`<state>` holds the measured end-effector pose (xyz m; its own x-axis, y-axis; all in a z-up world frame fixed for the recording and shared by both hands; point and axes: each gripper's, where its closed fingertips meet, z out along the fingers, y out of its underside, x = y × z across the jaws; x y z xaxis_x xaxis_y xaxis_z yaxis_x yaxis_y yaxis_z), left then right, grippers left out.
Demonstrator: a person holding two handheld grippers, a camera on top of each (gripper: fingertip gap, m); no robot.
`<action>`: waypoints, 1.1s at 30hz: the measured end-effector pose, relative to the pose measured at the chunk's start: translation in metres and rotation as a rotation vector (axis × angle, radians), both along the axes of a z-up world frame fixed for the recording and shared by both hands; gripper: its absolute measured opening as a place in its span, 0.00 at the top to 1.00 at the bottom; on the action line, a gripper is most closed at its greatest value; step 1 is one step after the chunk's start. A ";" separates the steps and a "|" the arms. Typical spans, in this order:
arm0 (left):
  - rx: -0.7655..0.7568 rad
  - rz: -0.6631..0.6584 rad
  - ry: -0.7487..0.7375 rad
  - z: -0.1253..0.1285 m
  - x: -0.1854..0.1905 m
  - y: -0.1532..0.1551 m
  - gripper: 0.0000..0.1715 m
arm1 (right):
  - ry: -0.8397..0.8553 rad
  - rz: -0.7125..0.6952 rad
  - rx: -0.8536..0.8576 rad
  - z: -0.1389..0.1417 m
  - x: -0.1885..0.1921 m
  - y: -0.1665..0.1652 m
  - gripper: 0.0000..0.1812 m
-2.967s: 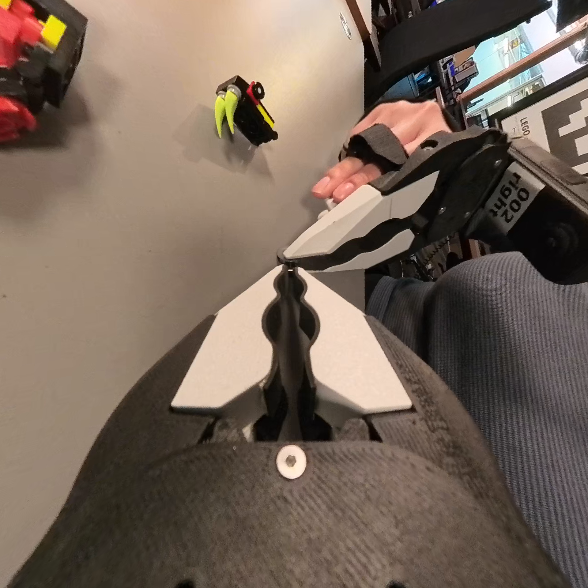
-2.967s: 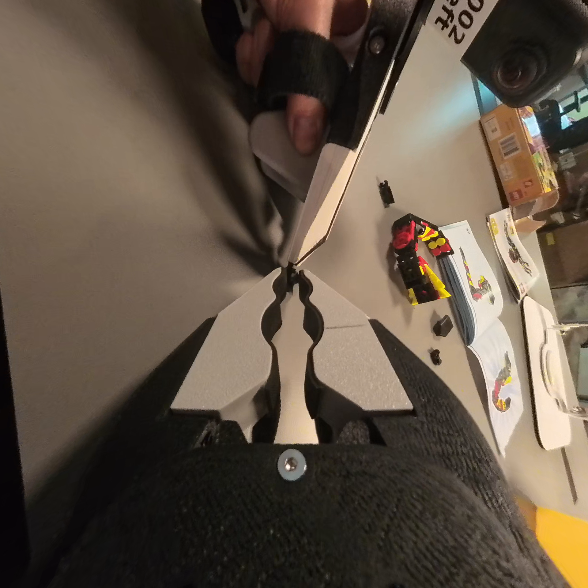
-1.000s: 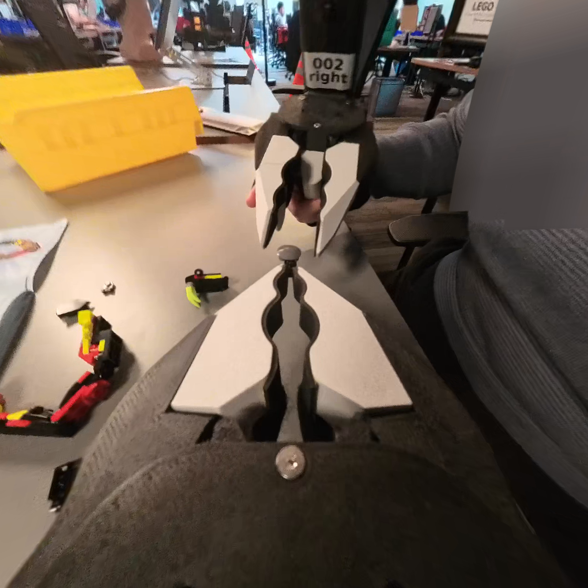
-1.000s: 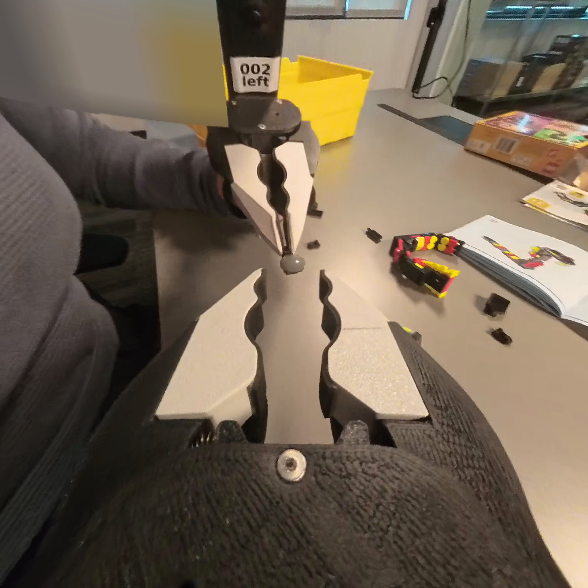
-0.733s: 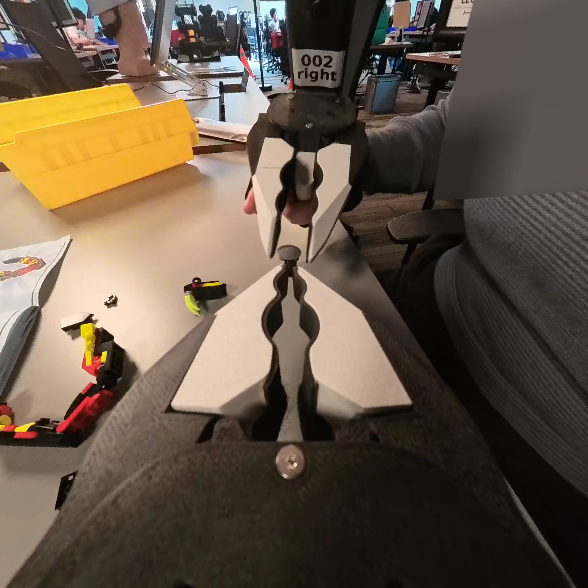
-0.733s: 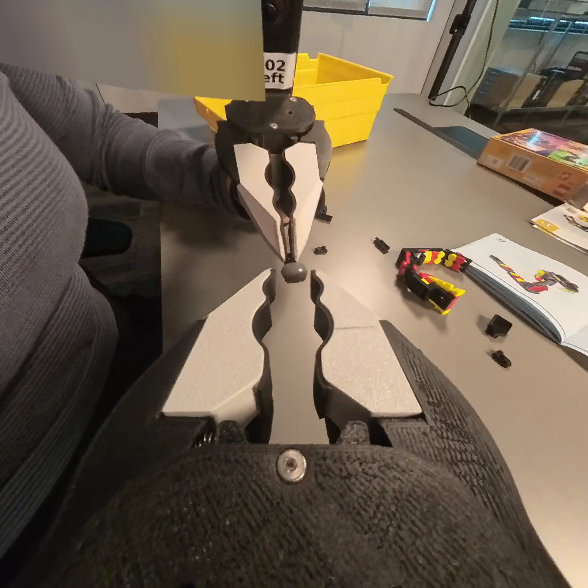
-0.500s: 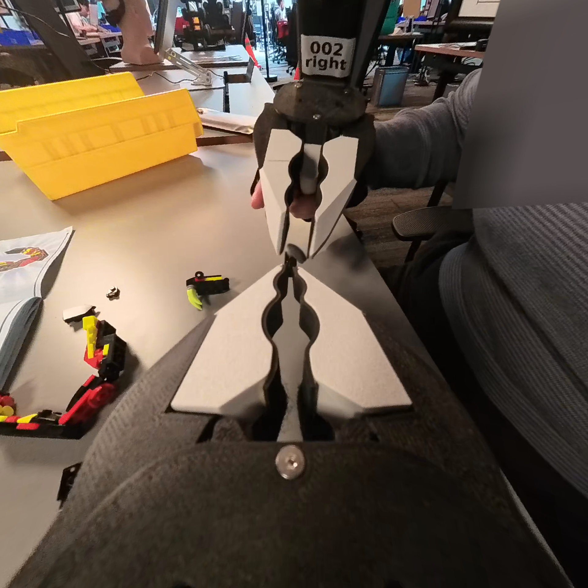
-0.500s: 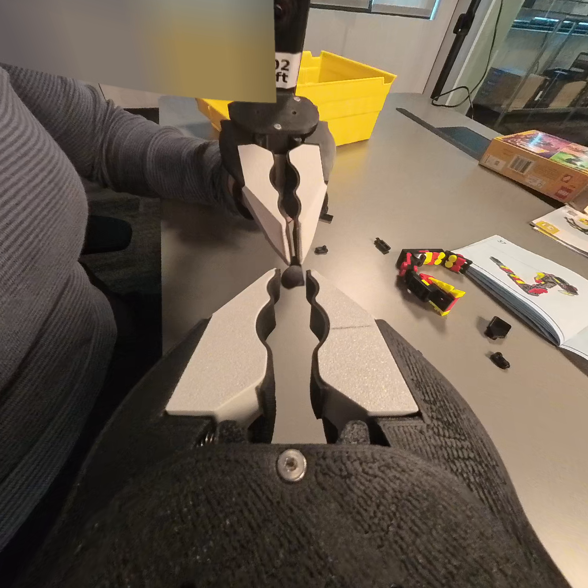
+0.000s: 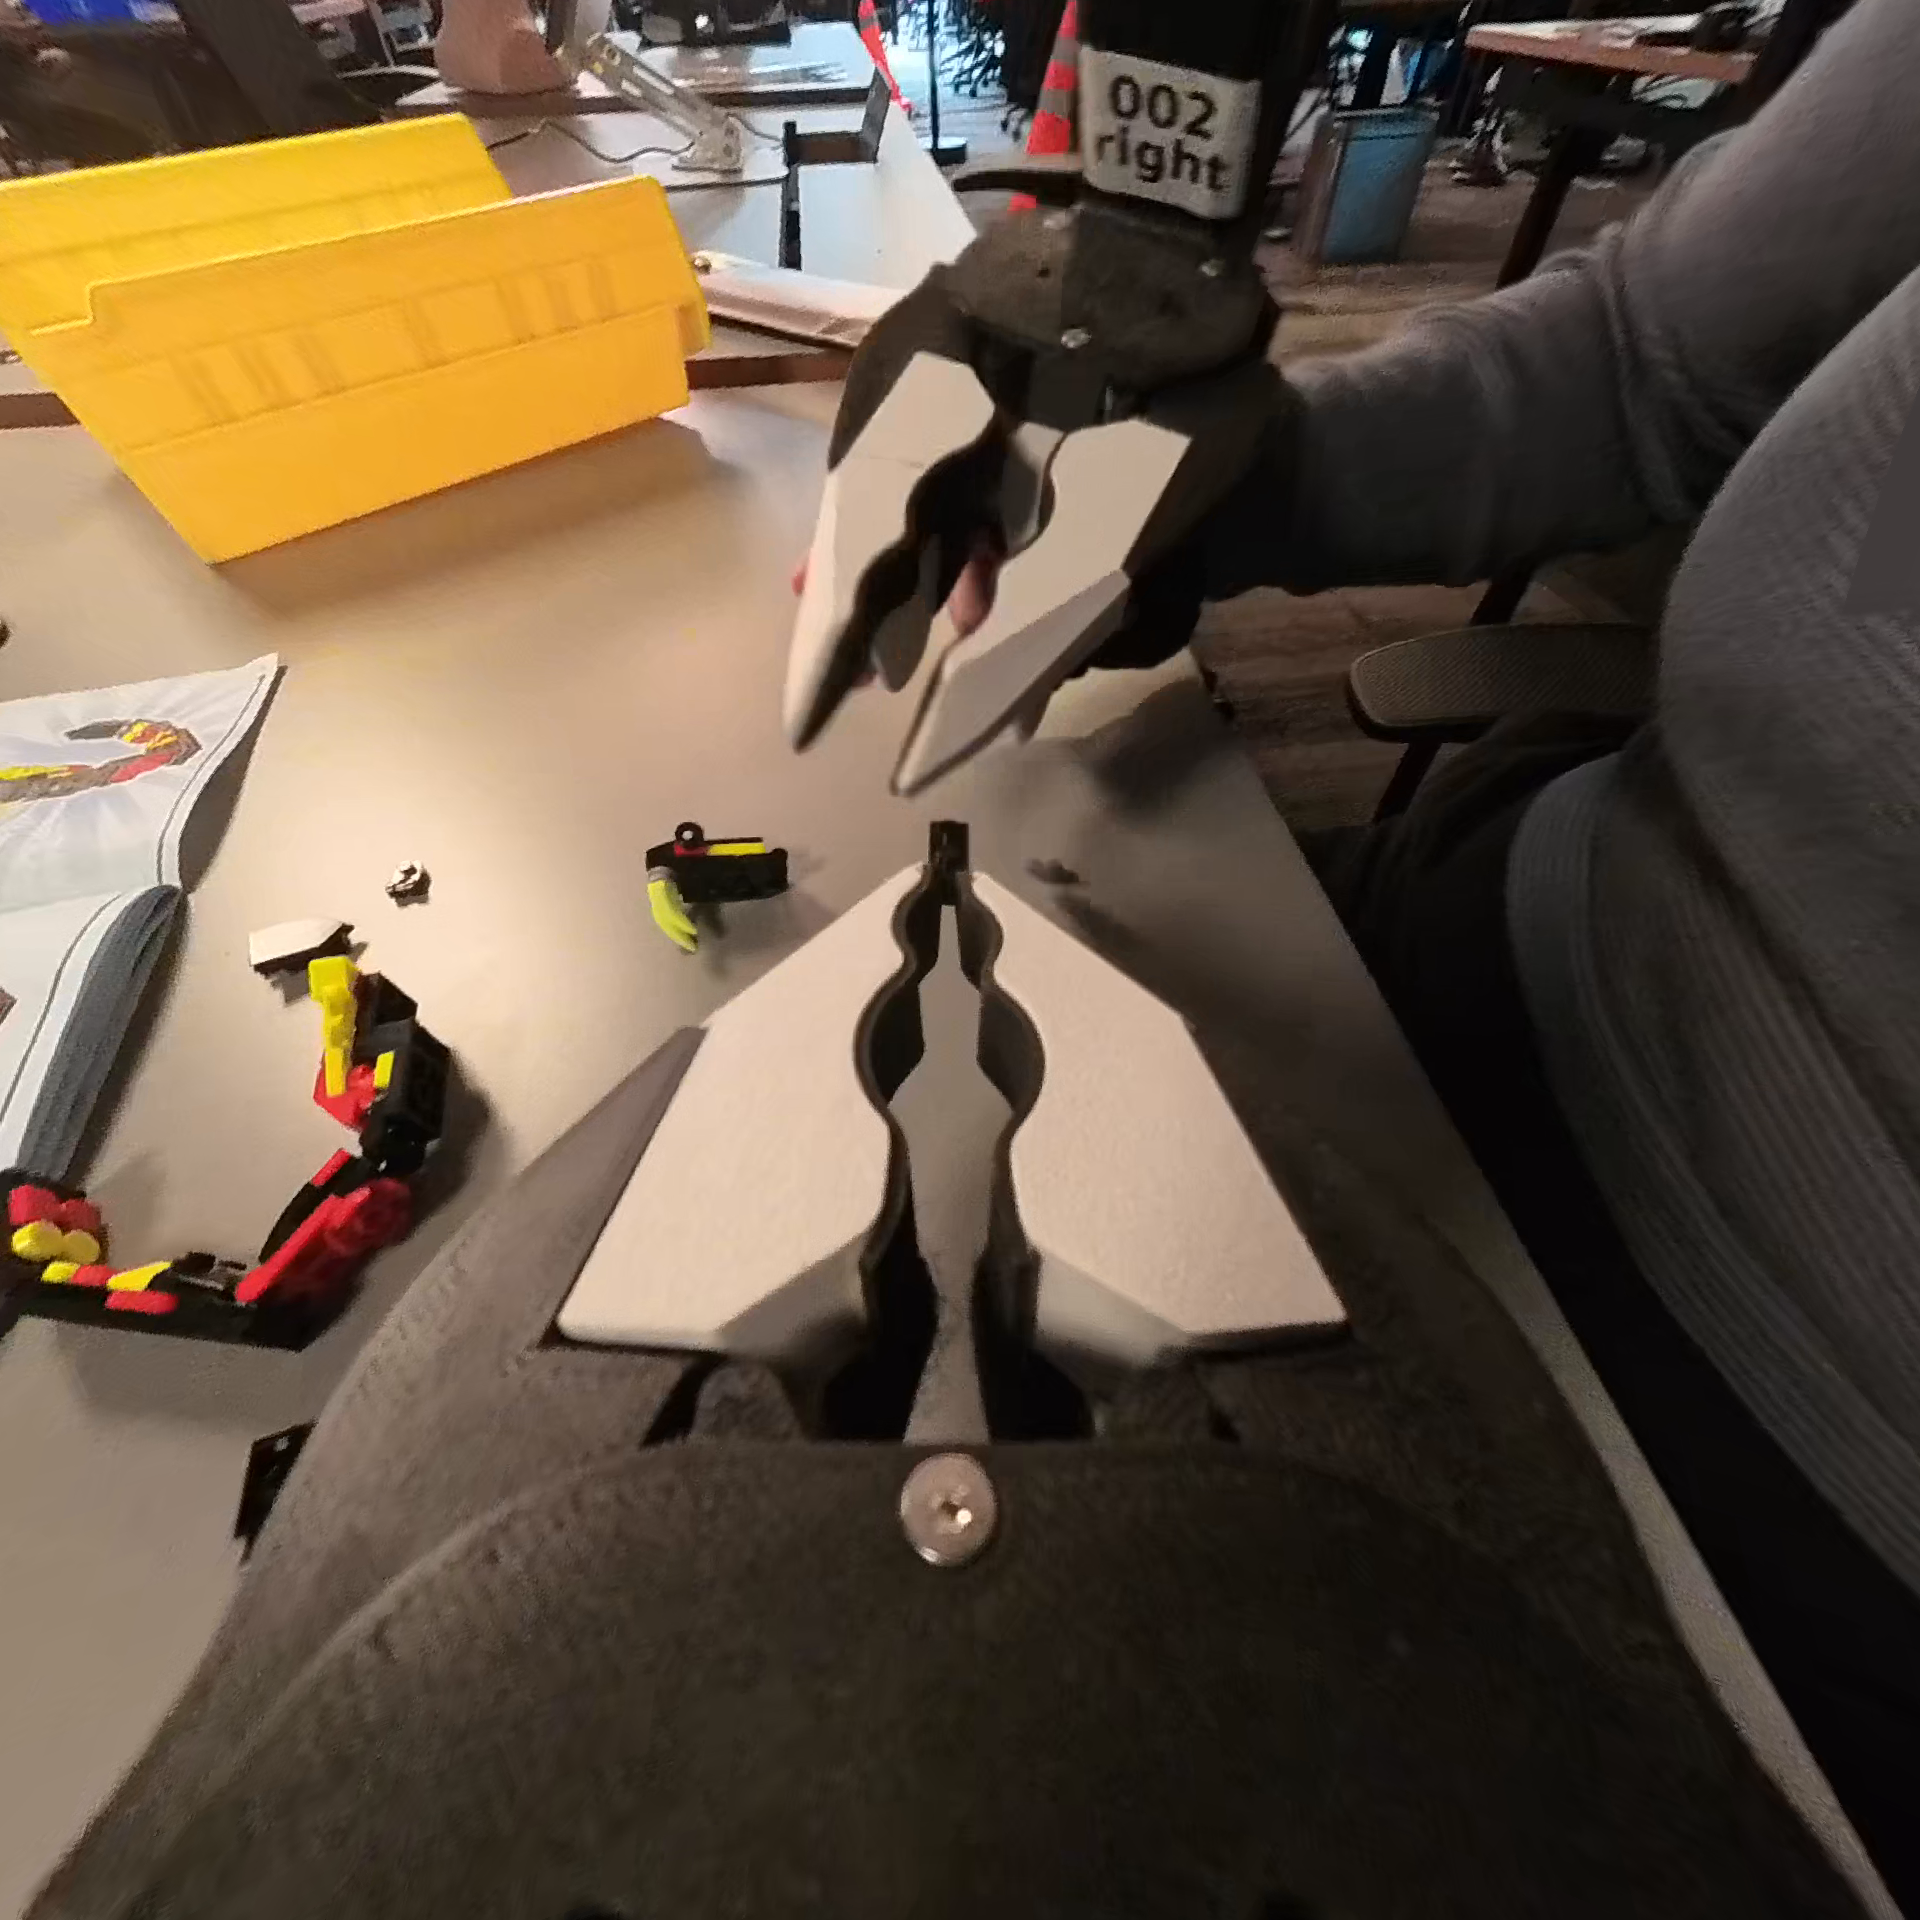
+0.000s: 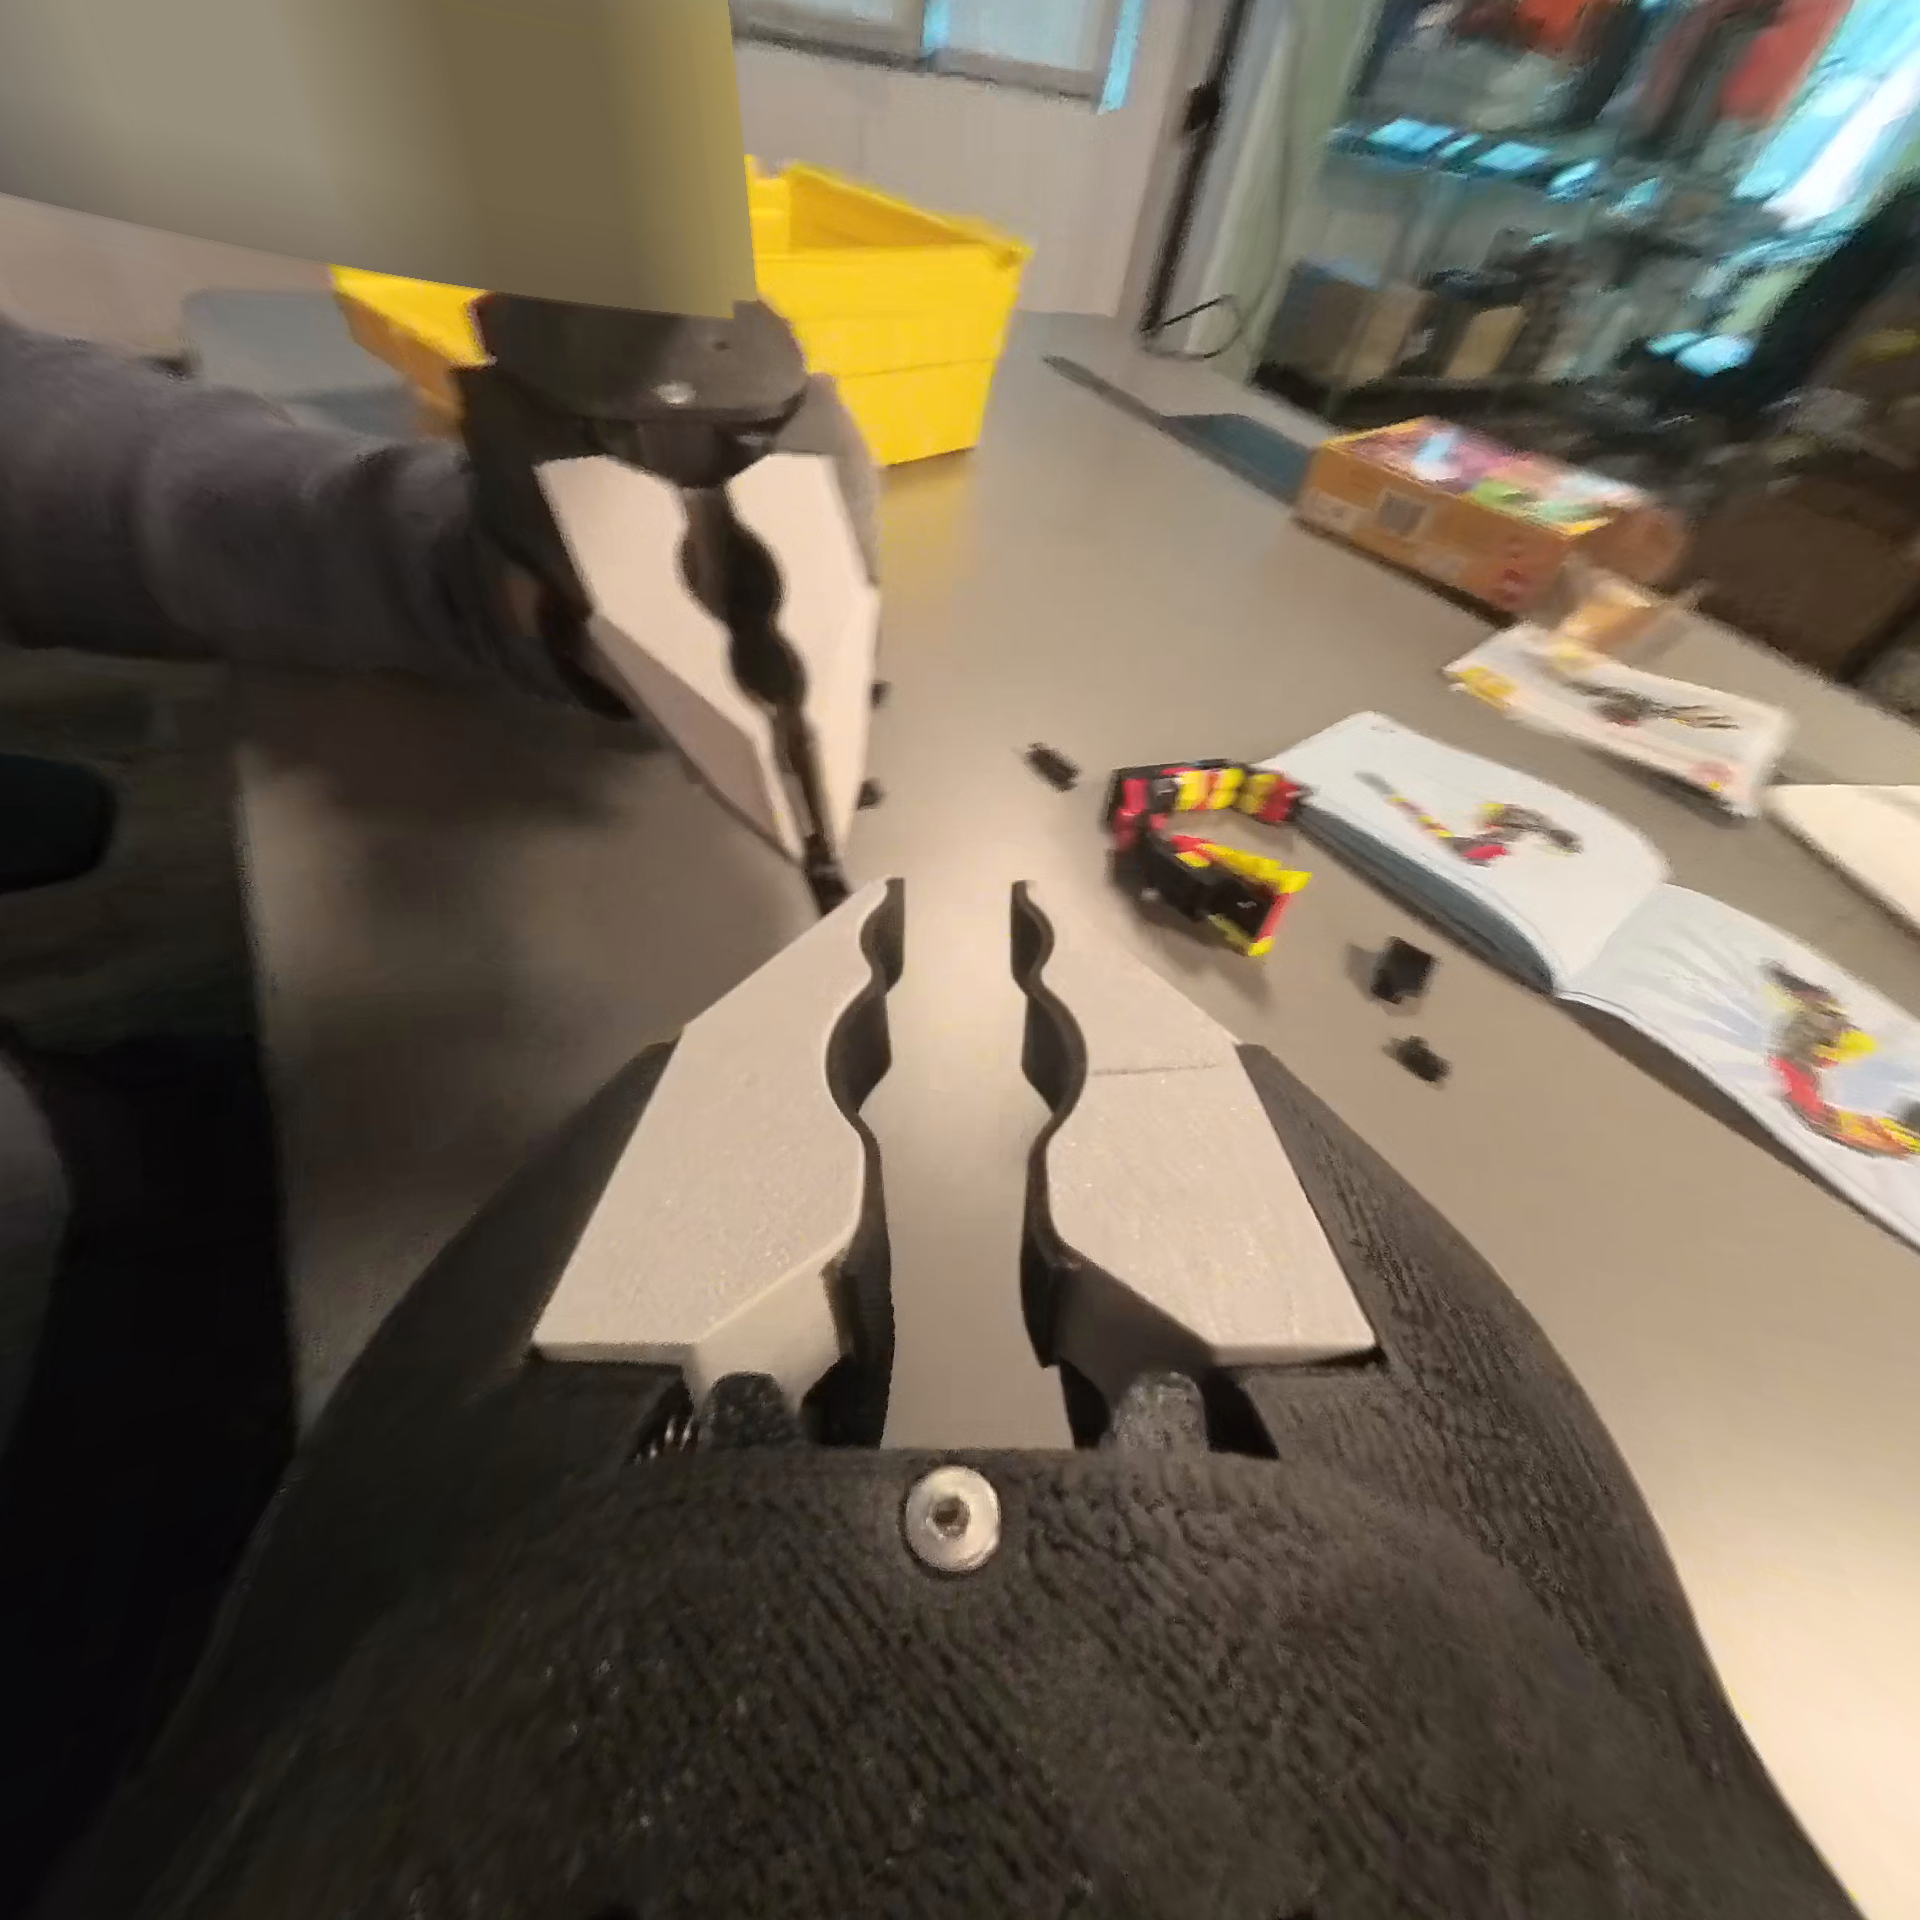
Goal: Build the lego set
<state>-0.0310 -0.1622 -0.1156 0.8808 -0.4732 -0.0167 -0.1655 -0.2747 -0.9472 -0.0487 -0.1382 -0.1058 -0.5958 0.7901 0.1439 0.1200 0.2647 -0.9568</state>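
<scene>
My left gripper (image 9: 945, 883) is shut on a small black lego piece (image 9: 945, 840) that sticks out past its tips. It also shows in the right wrist view (image 10: 816, 847), upper left, with the black piece (image 10: 828, 881) at its tip. My right gripper (image 10: 956, 888) is open and empty, just right of that piece. In the left wrist view the right gripper (image 9: 847, 764) hangs above and left of the held piece, jaws apart. A red, black and yellow lego snake build (image 9: 364, 1122) (image 10: 1195, 842) lies on the grey table (image 9: 520, 665).
A black piece with yellow-green claws (image 9: 717, 873) lies ahead of the left gripper. Small loose pieces (image 10: 1397, 971) lie near the open instruction booklet (image 10: 1538, 862). A yellow bin (image 9: 343, 312) and an orange box (image 10: 1455, 509) stand farther back. The person's sleeve and body are at the table's edge. The grippers are tip to tip, or close to it.
The right gripper, which was closing around the round grey tip of the held piece, has opened and drawn back to the side. The round grey tip no longer shows on the left gripper's piece.
</scene>
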 end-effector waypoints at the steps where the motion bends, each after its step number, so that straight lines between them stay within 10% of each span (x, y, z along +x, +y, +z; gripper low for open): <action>1: -0.003 0.017 0.012 -0.002 -0.002 0.001 0.99 | 0.062 -0.067 -0.012 0.004 -0.006 0.006 0.89; 10: -0.003 0.062 0.092 -0.008 -0.007 0.004 0.99 | 0.548 -0.515 0.008 0.051 -0.014 0.062 0.92; 18: -0.127 0.196 0.215 -0.032 -0.021 0.012 0.99 | 0.544 -0.464 0.059 0.047 -0.032 0.079 0.92; 33: -0.348 0.316 0.179 -0.065 -0.044 0.024 0.99 | 0.571 -0.586 0.270 0.042 -0.185 0.205 0.92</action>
<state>-0.0748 -0.1383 -0.1808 0.9796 -0.1886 -0.0698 -0.1755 -0.6319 -0.7549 -0.2335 0.0669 -0.0638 0.1185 0.8429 0.5249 -0.1722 0.5381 -0.8251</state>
